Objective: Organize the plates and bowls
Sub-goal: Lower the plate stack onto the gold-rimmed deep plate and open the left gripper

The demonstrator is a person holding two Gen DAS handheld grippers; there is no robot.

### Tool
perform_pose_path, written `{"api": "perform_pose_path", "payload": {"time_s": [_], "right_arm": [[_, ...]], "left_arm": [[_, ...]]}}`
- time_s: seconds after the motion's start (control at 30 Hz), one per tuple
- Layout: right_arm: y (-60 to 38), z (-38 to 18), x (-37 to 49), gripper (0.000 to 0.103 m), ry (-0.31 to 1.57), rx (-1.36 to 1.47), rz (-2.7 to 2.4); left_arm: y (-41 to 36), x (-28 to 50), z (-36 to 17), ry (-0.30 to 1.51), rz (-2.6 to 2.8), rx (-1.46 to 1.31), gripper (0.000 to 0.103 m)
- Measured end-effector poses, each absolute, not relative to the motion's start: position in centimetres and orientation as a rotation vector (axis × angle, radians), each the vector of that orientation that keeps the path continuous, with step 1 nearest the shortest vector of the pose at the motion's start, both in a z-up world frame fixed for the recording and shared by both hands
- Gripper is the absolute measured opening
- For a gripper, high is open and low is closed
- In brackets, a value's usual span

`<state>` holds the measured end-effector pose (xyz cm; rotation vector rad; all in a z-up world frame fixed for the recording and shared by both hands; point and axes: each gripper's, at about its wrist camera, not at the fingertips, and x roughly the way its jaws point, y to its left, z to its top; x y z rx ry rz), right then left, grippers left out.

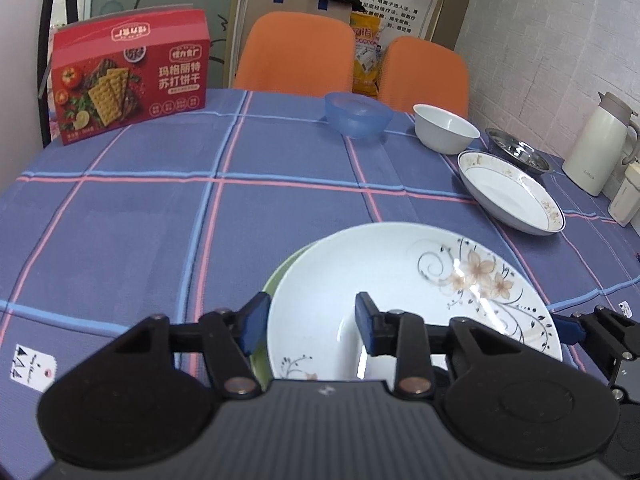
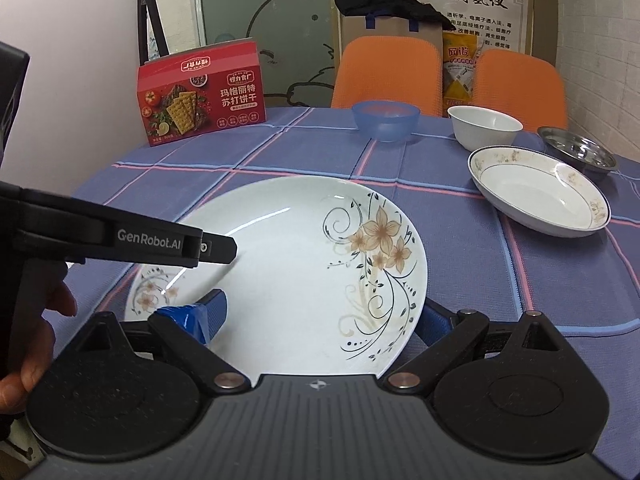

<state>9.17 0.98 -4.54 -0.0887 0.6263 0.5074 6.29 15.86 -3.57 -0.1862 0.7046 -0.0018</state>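
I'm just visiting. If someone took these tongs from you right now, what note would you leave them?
Left tongs: open, straddling the left rim of the floral plate.
Right tongs: open wide at the same plate's near edge.
Done: the floral plate lies on a green plate.
Left: gold-rimmed plate, blue bowl, white bowl and steel bowl, all unstacked at the far right.

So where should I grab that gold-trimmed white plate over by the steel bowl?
Take the gold-trimmed plate by its near rim, coming in low from the front. Its edge flares up off the tablecloth there, leaving room for a finger underneath, while the steel bowl crowds the far side.
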Motion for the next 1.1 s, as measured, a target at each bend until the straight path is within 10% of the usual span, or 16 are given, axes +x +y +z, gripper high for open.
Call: {"api": "perform_pose_path", "payload": {"time_s": [0.6, 1.1], "right_arm": [[-5.9, -2.9, 11.1, 0.085, 0.563, 0.050, 0.390], [-16.6, -2.7, 19.9, 0.085, 0.640, 0.169, 0.217]], "left_arm": [[14.4, 7.6, -0.8, 0.654, -0.013, -0.164, 0.075], [5.7, 22.0, 0.4, 0.800, -0.263, -0.100, 0.076]]}}
